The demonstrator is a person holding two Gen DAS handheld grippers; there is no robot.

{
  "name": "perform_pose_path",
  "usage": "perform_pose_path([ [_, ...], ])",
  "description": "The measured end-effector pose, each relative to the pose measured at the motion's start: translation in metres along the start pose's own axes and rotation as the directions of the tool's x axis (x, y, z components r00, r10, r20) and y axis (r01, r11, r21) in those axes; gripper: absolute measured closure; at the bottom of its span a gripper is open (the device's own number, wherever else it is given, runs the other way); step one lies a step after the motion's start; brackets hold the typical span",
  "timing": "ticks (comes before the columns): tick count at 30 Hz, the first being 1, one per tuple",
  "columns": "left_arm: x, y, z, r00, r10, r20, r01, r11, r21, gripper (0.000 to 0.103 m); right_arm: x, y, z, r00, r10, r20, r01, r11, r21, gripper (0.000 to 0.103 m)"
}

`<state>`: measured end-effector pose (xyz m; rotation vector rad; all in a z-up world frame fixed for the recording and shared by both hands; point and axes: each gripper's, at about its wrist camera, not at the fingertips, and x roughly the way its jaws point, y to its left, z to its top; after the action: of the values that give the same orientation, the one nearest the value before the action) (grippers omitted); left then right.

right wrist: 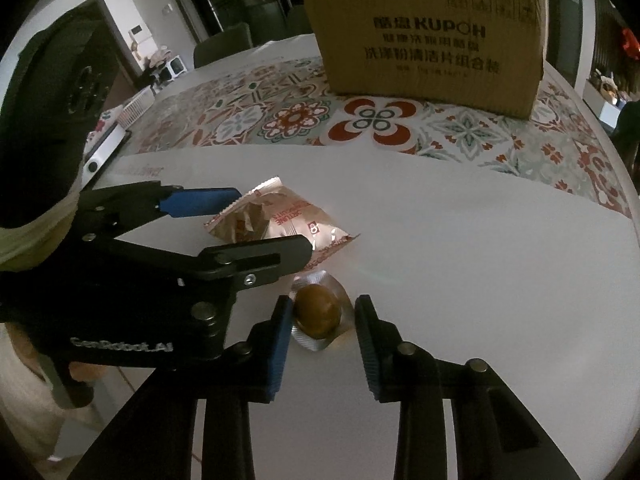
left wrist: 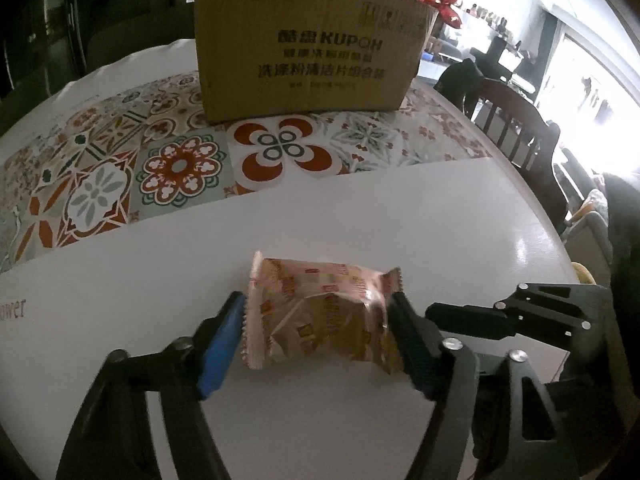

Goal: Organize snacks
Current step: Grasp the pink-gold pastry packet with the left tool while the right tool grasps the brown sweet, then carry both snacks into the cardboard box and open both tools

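A pink biscuit packet point(left wrist: 320, 314) lies on the white table between the fingers of my left gripper point(left wrist: 318, 340). The jaws stand at its two ends, touching or nearly touching, not squeezing it. The packet point(right wrist: 280, 220) and my left gripper point(right wrist: 256, 224) also show in the right wrist view. A small clear-wrapped brown egg-shaped snack point(right wrist: 318, 312) lies between the open fingers of my right gripper point(right wrist: 320, 344), which do not touch it. My right gripper point(left wrist: 492, 320) shows just right of the left one. A brown cardboard box point(left wrist: 308, 40) stands on the far side of the table.
A patterned tile mat point(left wrist: 160, 160) covers the table's far half under the box point(right wrist: 428, 36). A dark wooden chair point(left wrist: 516, 128) stands at the table's right edge. A white basket point(right wrist: 134, 108) and a flat device point(right wrist: 106, 150) lie beyond the left edge.
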<state>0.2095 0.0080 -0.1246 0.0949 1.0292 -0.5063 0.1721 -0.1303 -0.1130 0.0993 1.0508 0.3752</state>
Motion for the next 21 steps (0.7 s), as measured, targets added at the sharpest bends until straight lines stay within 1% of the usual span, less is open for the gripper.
perform_pose_path([
  [2, 0.0, -0.001, 0.0, 1.0, -0.006, 0.004, 0.006, 1.0, 0.002, 0.037, -0.001, 0.001, 0.0, 1.0, -0.01, 0.001, 0.01, 1.0, -0.003, 0.07],
  [4, 0.0, -0.001, 0.0, 1.0, -0.008, 0.007, 0.008, 1.0, 0.007, 0.041, -0.002, 0.0, 0.001, 1.0, -0.011, 0.002, 0.011, 1.0, -0.003, 0.07],
  [5, -0.001, -0.001, 0.0, 1.0, -0.009, 0.01, 0.009, 1.0, 0.006, 0.045, -0.002, 0.0, 0.0, 1.0, -0.01, 0.002, 0.01, 1.0, 0.001, 0.07],
  [6, -0.002, -0.001, 0.0, 1.0, -0.008, 0.019, 0.008, 1.0, 0.005, 0.051, -0.002, 0.0, 0.001, 1.0, -0.008, 0.002, 0.008, 1.0, 0.004, 0.07],
  [7, -0.004, -0.001, 0.0, 1.0, -0.008, 0.025, 0.007, 1.0, 0.005, 0.052, -0.002, -0.001, 0.0, 1.0, -0.009, 0.002, 0.009, 1.0, 0.006, 0.07],
  [8, -0.004, -0.001, 0.001, 1.0, -0.008, 0.025, 0.008, 1.0, 0.005, 0.056, -0.003, -0.001, 0.0, 1.0, -0.013, 0.004, 0.013, 1.0, 0.005, 0.07],
  [9, -0.004, -0.001, 0.001, 1.0, -0.006, 0.026, 0.006, 1.0, 0.005, 0.058, -0.003, -0.001, 0.0, 1.0, -0.016, 0.005, 0.016, 1.0, 0.006, 0.07],
  [15, -0.009, -0.007, -0.001, 0.998, 0.043, 0.052, -0.044, 0.999, 0.026, 0.06, -0.005, -0.006, 0.0, 1.0, -0.021, 0.014, 0.021, 0.999, 0.026, 0.07],
  [21, -0.02, -0.011, 0.001, 0.994, 0.07, 0.087, -0.073, 0.997, 0.035, 0.06, -0.011, -0.011, 0.002, 0.999, -0.029, 0.035, 0.027, 0.999, 0.045, 0.07],
])
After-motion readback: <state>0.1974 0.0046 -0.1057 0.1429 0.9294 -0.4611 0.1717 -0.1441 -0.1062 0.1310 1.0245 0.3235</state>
